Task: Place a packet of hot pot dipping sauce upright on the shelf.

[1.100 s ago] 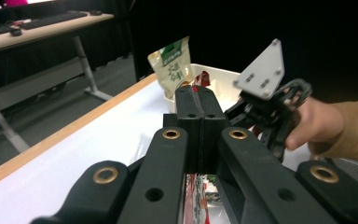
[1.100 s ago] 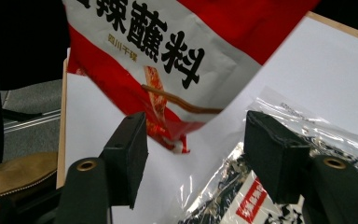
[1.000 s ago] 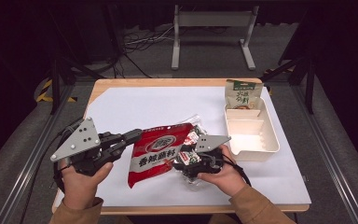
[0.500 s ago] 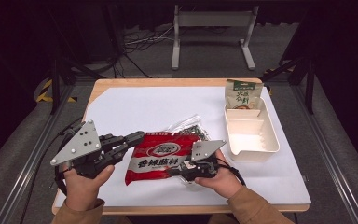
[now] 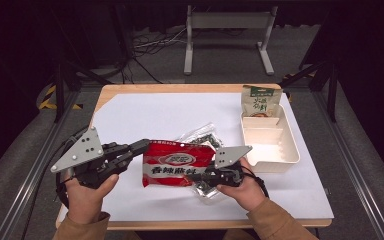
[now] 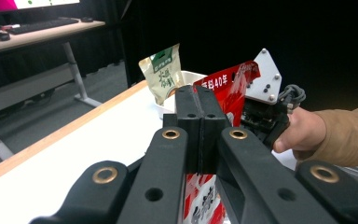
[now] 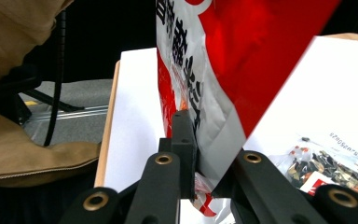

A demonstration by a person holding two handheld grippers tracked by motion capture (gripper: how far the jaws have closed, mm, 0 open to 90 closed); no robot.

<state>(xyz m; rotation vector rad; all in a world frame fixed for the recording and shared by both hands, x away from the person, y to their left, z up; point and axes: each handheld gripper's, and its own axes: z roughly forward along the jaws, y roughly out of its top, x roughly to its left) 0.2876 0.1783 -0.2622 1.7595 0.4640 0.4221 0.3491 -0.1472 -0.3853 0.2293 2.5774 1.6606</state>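
- The counter (image 5: 130,95) is a wooden top covered by a white sheet, standing in a dark room.
- A red seasoning packet (image 5: 177,169) sits near the middle of the counter's front half, held up between the two grippers.
- The left gripper (image 5: 142,145) meets the packet's left edge; in the left gripper view its jaws are pressed fully together, and whether that edge is pinched between them cannot be told.
- The right gripper (image 5: 196,176) has just been closing, and its jaws now pinch the packet's lower right edge.
- A clear sachet of dark bits (image 5: 200,134) lies flat just behind the packet, partly under it.
- A cream divided tray (image 5: 292,150) sits right of the packet, with a green pouch (image 5: 260,102) leaning at its far end.
- Beyond the counter, grey floor, cables (image 5: 150,42) and a metal stand (image 5: 227,30).
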